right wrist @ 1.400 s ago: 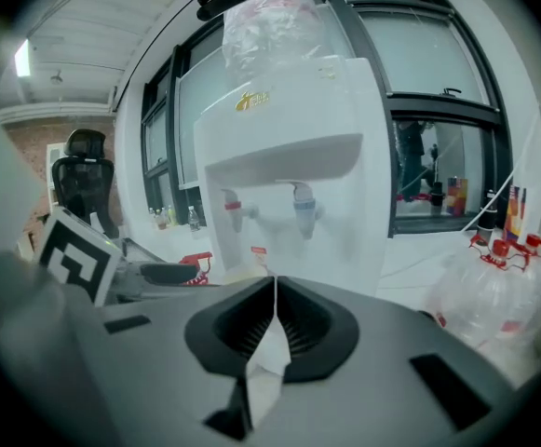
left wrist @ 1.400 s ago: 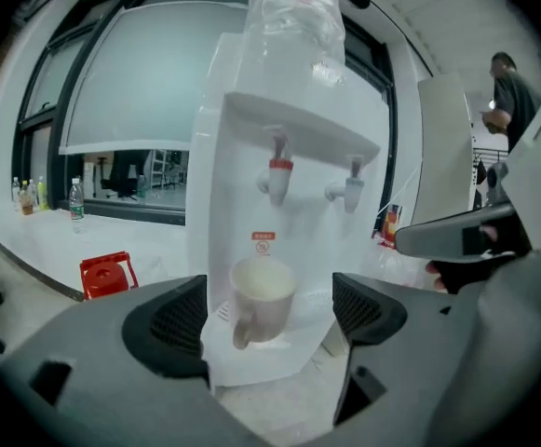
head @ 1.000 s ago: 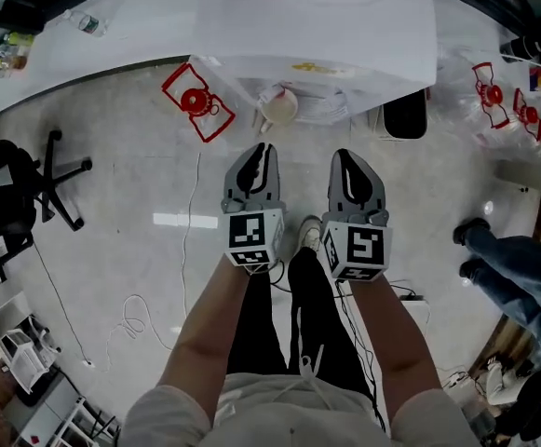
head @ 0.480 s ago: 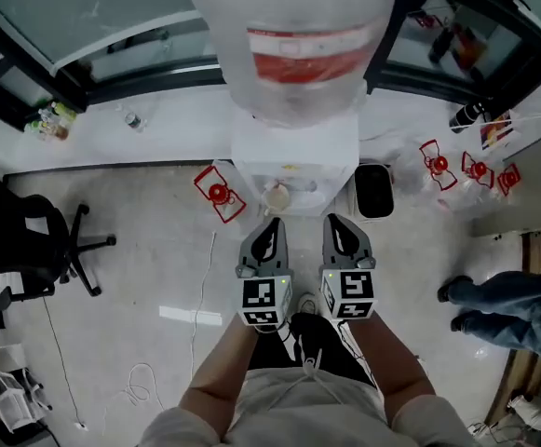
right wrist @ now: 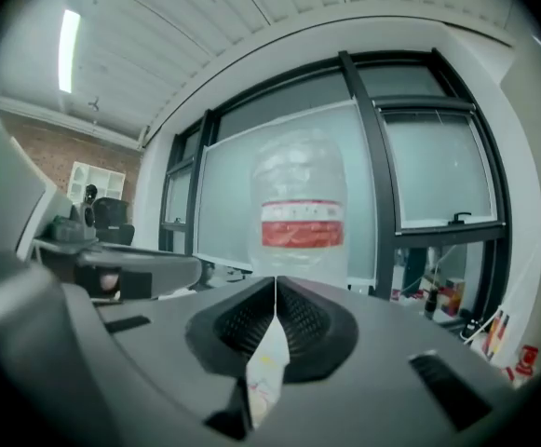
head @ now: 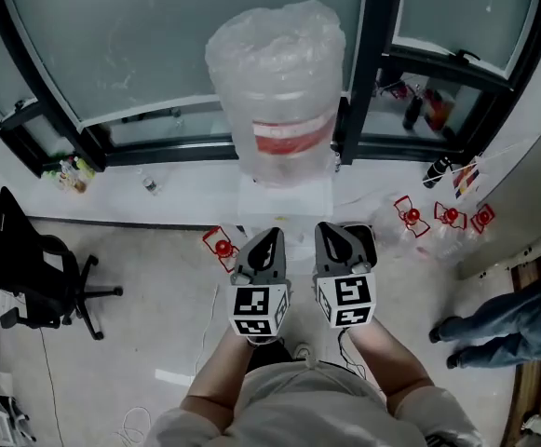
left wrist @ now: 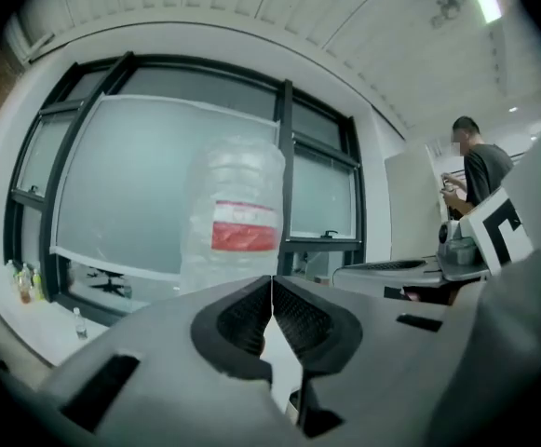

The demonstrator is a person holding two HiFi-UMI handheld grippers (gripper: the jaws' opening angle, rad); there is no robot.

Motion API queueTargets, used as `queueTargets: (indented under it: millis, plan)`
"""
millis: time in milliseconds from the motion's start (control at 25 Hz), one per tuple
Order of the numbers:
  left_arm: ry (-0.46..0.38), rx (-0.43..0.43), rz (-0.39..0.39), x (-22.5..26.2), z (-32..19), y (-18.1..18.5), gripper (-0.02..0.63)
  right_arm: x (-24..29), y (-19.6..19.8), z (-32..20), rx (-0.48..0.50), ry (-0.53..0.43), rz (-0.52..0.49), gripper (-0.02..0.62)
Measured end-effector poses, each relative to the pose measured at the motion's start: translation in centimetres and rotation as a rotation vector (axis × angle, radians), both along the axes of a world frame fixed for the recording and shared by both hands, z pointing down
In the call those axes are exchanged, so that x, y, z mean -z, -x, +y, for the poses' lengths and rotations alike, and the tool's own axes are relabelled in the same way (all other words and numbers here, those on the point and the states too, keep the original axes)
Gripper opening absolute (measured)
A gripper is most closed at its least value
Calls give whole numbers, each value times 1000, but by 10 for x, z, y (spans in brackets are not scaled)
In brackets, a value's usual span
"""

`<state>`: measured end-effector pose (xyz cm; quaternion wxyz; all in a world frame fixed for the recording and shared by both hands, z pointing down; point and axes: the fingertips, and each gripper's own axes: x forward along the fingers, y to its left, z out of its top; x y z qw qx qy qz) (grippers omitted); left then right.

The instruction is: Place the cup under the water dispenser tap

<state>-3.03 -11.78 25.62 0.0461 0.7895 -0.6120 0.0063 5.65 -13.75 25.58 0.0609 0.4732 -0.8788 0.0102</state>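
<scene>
While the left gripper (left wrist: pixel 271 291) and right gripper (right wrist: pixel 276 296), jaws pressed together and empty, face the water dispenser (head: pixel 284 194), no cup shows; the next move is probably to locate it.

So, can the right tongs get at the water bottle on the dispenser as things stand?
Probably yes: the water bottle stands straight ahead of the right tongs with nothing between, though they are shut.

The white dispenser (head: pixel 284 203) stands upright before the window. On its top sits a big clear bottle (head: pixel 275 82), upright, plastic-wrapped, with a red label.
</scene>
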Motion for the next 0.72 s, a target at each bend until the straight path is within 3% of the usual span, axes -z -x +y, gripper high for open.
queueTargets:
  millis: [240, 720]
  plan:
    - [-106, -8, -6, 63, 12, 3, 20, 51, -5, 16, 15, -79, -24, 28]
    - [-76, -61, 23, 71, 17, -19, 20, 63, -28, 29, -6, -76, -60, 28]
